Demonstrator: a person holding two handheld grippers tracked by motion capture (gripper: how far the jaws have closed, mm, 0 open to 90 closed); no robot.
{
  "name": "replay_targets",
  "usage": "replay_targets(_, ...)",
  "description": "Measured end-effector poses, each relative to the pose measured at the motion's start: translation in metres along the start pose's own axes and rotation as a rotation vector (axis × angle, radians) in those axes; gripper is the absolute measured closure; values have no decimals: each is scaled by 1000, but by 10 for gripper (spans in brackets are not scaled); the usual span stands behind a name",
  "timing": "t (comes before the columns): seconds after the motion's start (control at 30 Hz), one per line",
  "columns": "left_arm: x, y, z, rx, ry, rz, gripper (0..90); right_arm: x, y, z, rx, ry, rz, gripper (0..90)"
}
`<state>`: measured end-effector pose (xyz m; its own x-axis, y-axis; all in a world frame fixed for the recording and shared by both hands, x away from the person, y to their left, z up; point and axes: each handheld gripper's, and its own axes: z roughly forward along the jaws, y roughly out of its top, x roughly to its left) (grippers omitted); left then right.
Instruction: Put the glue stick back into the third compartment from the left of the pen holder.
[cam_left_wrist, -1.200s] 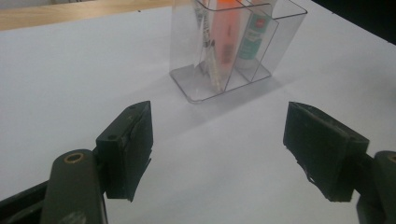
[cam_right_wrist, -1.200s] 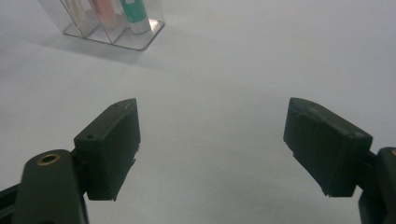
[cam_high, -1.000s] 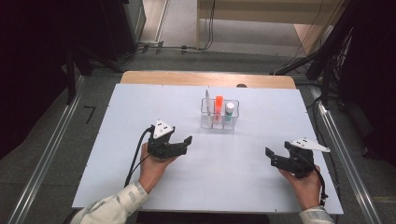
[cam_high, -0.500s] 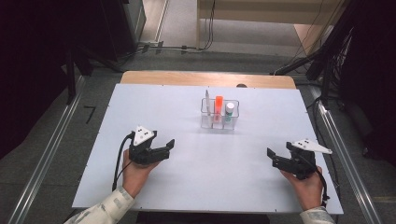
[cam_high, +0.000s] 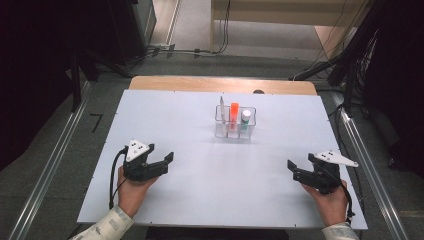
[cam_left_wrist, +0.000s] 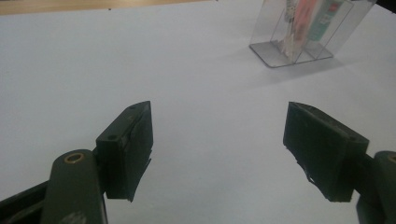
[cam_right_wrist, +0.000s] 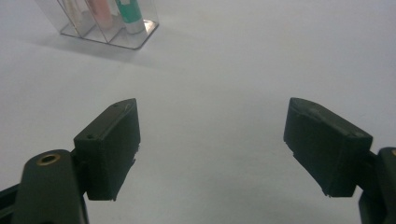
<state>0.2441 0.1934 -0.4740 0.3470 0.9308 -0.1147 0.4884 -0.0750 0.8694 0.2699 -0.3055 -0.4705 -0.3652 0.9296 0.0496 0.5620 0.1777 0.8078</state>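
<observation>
High view: clear plastic three-compartment organiser (cam_high: 235, 126) holding orange marker (cam_high: 234, 111), no legible writing; left gripper (cam_high: 161, 163) and right gripper (cam_high: 296, 172) both gaping wide, gripping nothing.

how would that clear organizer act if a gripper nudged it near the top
The organizer looks like thin clear plastic, so probably light and apt to slide on the smooth white table. Its tall pens stand above the rim, so a high push might tip it.
</observation>
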Motion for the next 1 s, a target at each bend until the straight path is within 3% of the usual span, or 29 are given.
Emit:
replay_targets(0.37, 17, -9, -17, -7, 35, -34, 247, -10, -7, -15, -19, -26, 30, 170)
replay_targets(0.7, 28, -17, -28, 4, 65, -44, 247, -22, -14, -24, -25, -92, 30, 168)
replay_targets(1.0, 34, -20, -16, 38, 92, -26, 227, -29, -17, -25, -18, -127, 38, 155)
